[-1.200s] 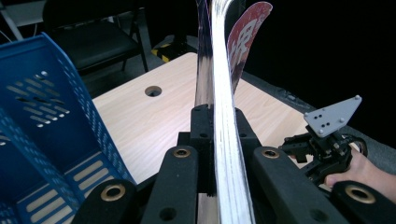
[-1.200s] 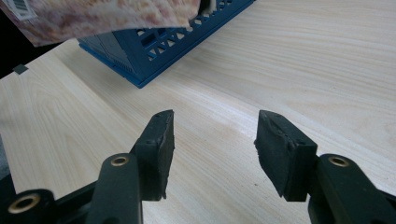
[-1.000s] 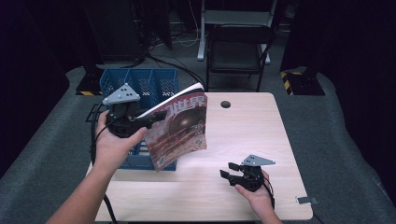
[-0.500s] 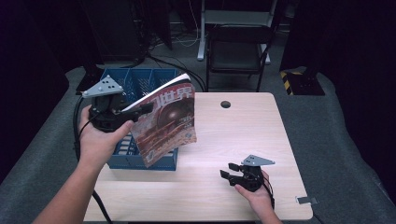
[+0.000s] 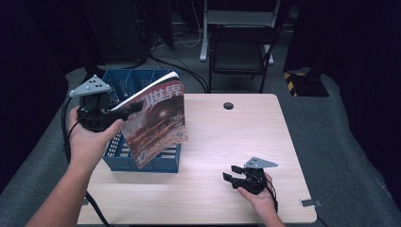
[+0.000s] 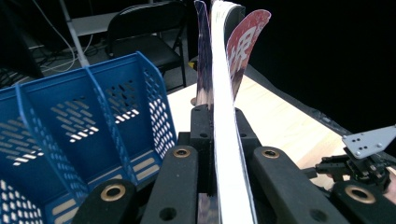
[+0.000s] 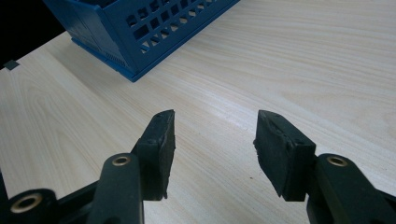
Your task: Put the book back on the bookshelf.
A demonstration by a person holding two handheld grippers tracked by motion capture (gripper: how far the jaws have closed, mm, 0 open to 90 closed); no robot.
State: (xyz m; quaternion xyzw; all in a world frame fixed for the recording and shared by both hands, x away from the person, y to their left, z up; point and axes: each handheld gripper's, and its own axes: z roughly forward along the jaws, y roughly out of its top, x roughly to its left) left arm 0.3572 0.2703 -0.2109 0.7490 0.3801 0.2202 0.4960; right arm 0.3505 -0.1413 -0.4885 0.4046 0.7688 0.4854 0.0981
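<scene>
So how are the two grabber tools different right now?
The left gripper is raised above the blue file rack, while the right gripper sits low over the table. The left one is clamped shut on a magazine; the right one's jaws stand apart with nothing between them. The left hand points its tool across the rack; the right points left along the tabletop. Both are black, with a grey plate on top.

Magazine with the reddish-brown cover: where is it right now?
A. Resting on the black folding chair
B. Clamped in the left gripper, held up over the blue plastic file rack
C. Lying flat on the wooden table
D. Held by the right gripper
B: the left gripper is shut on the reddish-brown-covered magazine, lifted above the blue plastic file rack; the left gripper view shows the pages pinched between its jaws.
</scene>
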